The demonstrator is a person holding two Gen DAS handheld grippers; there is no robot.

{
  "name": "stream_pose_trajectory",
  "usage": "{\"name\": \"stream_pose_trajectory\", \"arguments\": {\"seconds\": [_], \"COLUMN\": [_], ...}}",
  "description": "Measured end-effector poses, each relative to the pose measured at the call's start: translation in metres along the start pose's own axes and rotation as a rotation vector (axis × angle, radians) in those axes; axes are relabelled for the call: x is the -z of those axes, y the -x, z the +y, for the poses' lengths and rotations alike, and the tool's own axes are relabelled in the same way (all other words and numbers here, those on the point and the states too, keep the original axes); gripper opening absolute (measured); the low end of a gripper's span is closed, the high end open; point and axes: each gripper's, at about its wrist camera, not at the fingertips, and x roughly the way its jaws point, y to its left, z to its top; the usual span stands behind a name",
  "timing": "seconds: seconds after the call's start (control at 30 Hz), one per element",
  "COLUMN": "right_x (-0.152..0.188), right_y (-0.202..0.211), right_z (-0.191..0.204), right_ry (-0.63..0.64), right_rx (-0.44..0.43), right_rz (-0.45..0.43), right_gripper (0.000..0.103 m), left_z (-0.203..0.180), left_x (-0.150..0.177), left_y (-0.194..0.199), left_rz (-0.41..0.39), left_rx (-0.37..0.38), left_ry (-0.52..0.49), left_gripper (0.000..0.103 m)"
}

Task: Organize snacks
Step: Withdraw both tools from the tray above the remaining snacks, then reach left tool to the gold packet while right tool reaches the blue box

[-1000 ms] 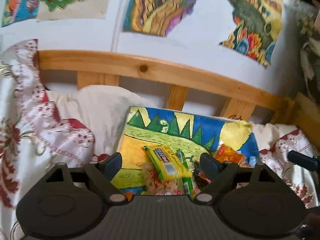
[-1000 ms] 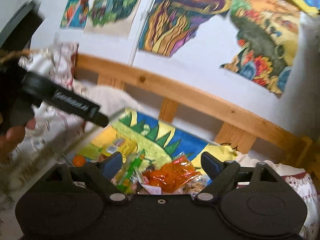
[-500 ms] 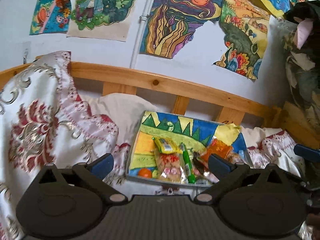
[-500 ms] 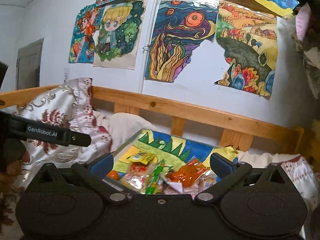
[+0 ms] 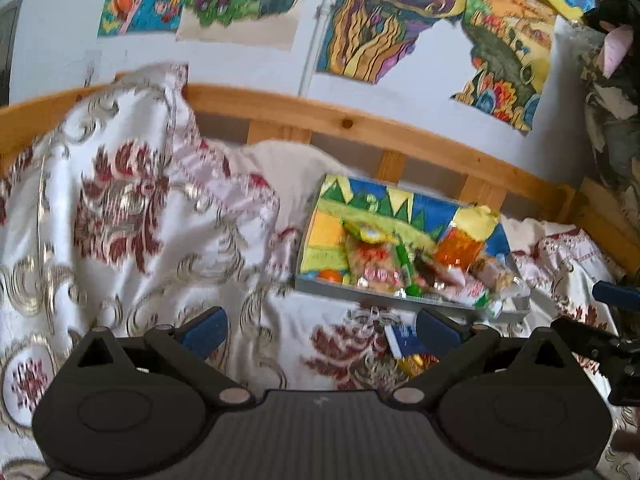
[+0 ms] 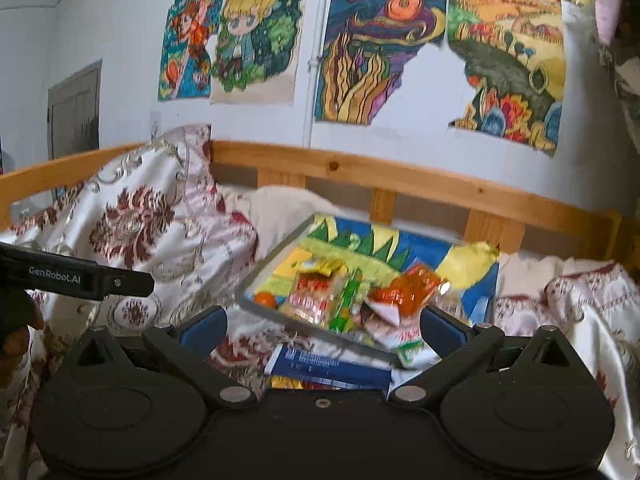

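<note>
A flat tray with a colourful drawing on its floor lies on the bed and holds a pile of snacks: a yellow packet, a red-and-clear bag, a green stick pack, an orange bag and a small orange ball. The same tray and snacks show in the right wrist view. A blue packet lies on the bedspread in front of the tray. My left gripper is open and empty, short of the tray. My right gripper is open and empty above the blue packet.
A white bedspread with red floral pattern is heaped at the left. A wooden bed rail runs behind the tray, with paintings on the wall above. The left gripper's body shows at the left edge of the right wrist view.
Both grippers have pulled back from the tray, which now looks smaller and farther. The blue packet on the bedspread has come into view. Both stay open.
</note>
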Motion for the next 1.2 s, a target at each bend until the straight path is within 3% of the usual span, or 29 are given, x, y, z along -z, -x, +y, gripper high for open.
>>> {"name": "stream_pose_trajectory", "arguments": {"seconds": [0.7, 1.2], "right_x": [0.05, 0.053], "right_y": [-0.027, -0.048], "right_z": [0.014, -0.003], "right_ry": [-0.015, -0.016], "right_rx": [0.015, 0.023], "right_rz": [0.178, 0.237], "right_gripper": [0.102, 0.102], "left_z": [-0.001, -0.003], "left_x": [0.039, 0.048], "left_y": [-0.049, -0.062], "left_rz": [0.214, 0.246], "left_rx": [0.013, 0.01], "left_ry": [-0.009, -0.053], "left_gripper": [0.102, 0.102]}}
